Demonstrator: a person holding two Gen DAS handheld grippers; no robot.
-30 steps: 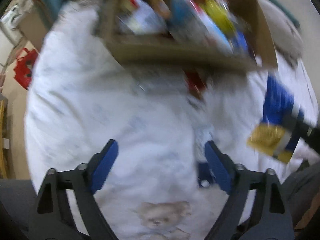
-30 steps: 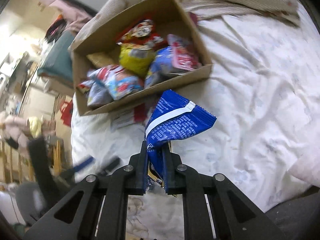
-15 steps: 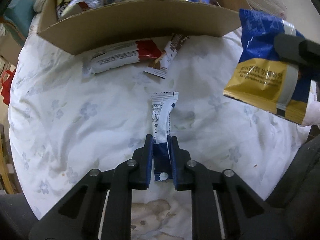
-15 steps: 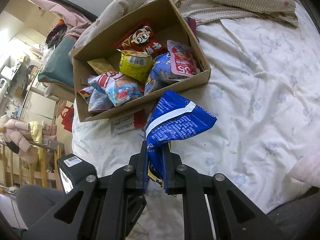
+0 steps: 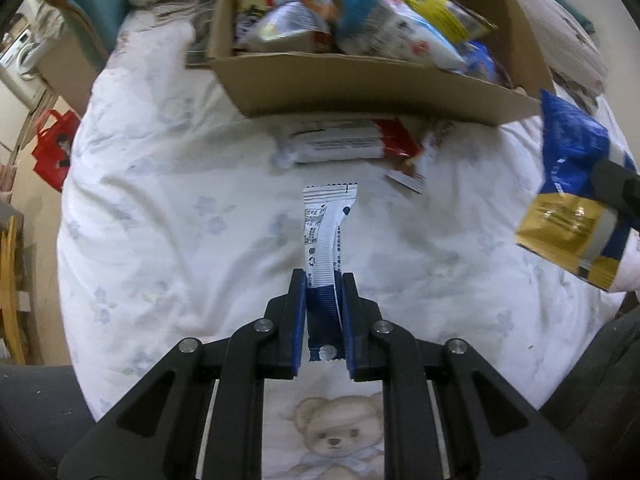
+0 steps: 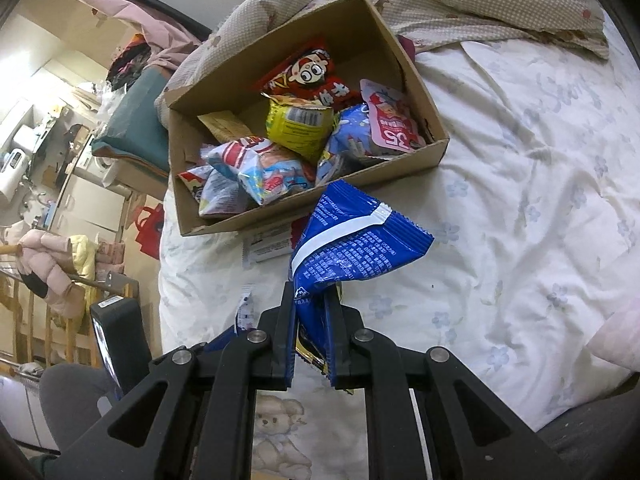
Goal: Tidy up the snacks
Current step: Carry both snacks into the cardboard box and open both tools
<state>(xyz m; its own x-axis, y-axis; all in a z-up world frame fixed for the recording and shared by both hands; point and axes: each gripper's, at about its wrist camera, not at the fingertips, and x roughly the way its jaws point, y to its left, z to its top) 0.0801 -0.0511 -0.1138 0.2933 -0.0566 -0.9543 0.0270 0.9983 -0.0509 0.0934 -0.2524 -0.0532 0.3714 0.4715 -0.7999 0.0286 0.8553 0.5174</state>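
Left gripper: jaws closed on one narrow white-and-blue sachet, clamped at its blue near end. Long axis runs straight away from the gripper toward the box; the serrated white end points far and hangs above the quilt.

Right gripper: jaws closed on one blue snack bag, pinched at its near edge. The bag fans out to the far right, its white stripe running diagonally, and its far corner overlaps the near wall of the box. A gold face shows in the left wrist view.

Cardboard box: one, open-topped, on the bed, far of both grippers. Contents: a loose heap of packets, among them a yellow bag, a red cartoon bag and a pink pouch; full count cannot be told.

Loose on the floral quilt, just near of the box wall, between box and sachet: one white-and-red wrapper lying crosswise, one smaller packet to its right.

Checked blanket: far of the box.
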